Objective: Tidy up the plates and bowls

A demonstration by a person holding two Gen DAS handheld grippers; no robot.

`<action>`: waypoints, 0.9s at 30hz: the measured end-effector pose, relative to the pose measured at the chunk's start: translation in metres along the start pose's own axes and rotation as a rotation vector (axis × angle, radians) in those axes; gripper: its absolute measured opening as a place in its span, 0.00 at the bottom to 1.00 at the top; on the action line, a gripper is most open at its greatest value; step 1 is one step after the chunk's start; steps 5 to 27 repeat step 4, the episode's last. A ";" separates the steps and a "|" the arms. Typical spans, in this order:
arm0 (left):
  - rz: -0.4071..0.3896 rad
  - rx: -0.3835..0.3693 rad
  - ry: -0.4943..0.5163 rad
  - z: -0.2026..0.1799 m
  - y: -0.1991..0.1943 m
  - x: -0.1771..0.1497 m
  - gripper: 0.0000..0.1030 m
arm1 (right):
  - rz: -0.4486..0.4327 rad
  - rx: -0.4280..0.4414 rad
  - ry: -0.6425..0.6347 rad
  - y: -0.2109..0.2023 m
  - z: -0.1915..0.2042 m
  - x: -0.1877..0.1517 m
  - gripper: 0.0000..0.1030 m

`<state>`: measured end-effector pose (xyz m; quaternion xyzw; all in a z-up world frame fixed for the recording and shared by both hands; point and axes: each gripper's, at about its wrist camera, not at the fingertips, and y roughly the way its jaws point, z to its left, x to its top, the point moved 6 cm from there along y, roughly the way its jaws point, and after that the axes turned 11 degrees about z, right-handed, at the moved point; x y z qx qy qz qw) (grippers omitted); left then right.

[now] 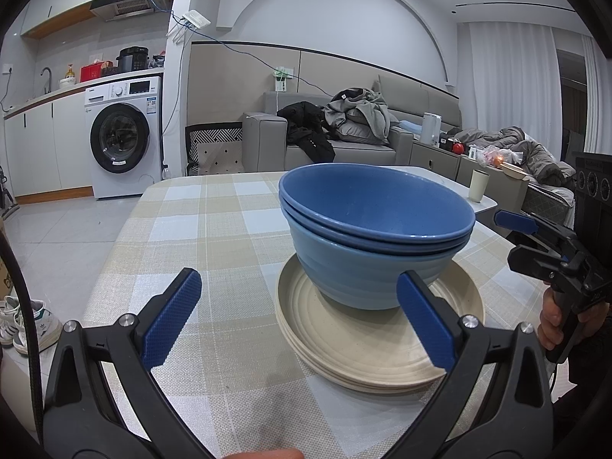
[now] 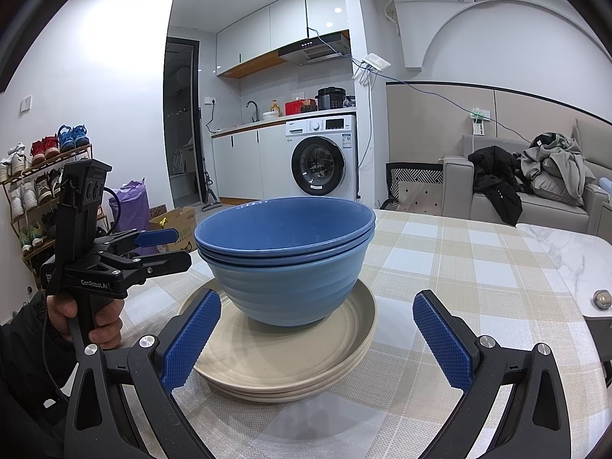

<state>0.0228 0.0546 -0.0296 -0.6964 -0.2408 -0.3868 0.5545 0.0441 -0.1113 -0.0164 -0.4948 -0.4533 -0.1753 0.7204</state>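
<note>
A stack of blue bowls (image 1: 376, 237) stands nested on a stack of cream plates (image 1: 367, 344) on the checked tablecloth. Both stacks also show in the right wrist view, the bowls (image 2: 285, 256) and the plates (image 2: 290, 359). My left gripper (image 1: 298, 317) is open and empty, low in front of the plates; its right pad overlaps the plate rim. It shows at the left in the right wrist view (image 2: 160, 248). My right gripper (image 2: 317, 340) is open and empty, just in front of the plates. It shows at the right edge in the left wrist view (image 1: 512, 225).
The checked tablecloth (image 1: 214, 229) covers the table; its far edge is near the bowls. A cream cup (image 1: 478, 185) stands on a marble side top at the far right. A small round object (image 2: 601, 299) lies on the marble top (image 2: 566, 252).
</note>
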 end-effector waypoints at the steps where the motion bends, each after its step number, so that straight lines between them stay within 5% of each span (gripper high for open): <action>1: 0.000 -0.001 0.000 0.000 0.000 0.000 0.99 | 0.001 0.000 0.000 0.000 0.000 0.000 1.00; 27: 0.000 -0.001 0.000 0.000 0.000 0.000 0.99 | 0.000 0.000 0.000 0.000 0.000 0.000 1.00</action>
